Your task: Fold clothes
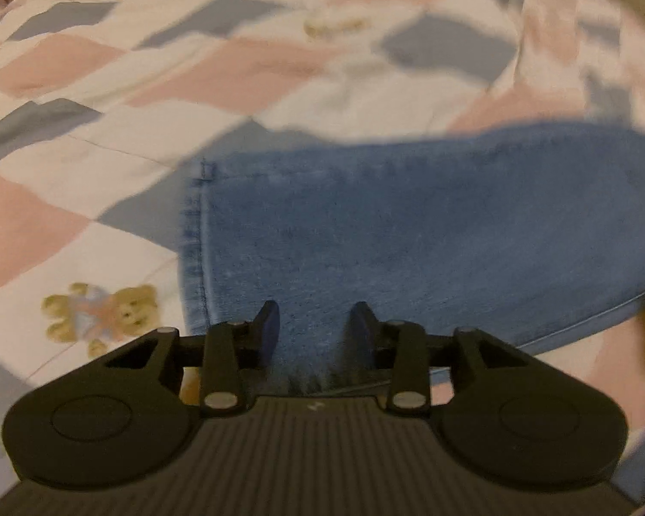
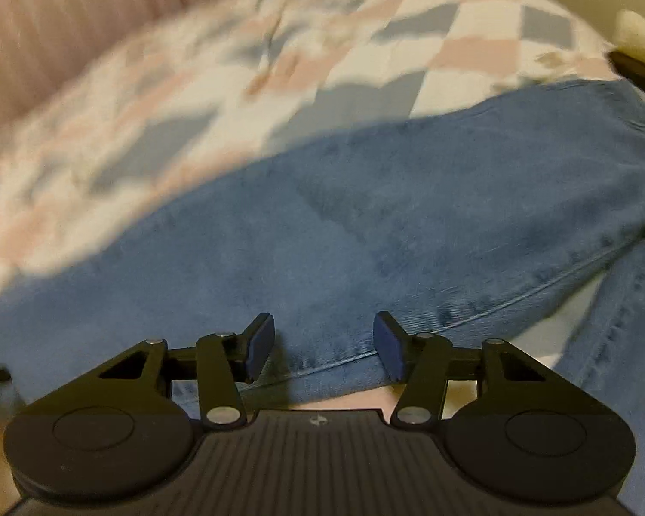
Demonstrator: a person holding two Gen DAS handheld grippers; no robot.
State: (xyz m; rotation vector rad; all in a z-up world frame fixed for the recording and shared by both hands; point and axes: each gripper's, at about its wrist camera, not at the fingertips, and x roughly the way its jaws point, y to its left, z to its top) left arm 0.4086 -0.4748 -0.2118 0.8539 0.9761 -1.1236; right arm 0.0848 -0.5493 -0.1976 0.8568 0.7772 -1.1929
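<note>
Checkered quilt [image 1: 159,142] carries blue jeans [image 1: 408,223]; left tongs [image 1: 314,322] and right tongs [image 2: 324,339] spread above them.

Both wrist views low, close over jeans [image 1: 408,223], facing forward across checked quilt [image 1: 107,163], both shared.

The jeans [image 1: 408,232] are showing mid-blue denim with paler stitched seams, lying on a bedspread [image 1: 107,86] that is showing a check of pink, grey-blue and white with a tan teddy bear print [image 1: 103,314], against black grippers with dark blue pads [image 2: 258,344].
</note>
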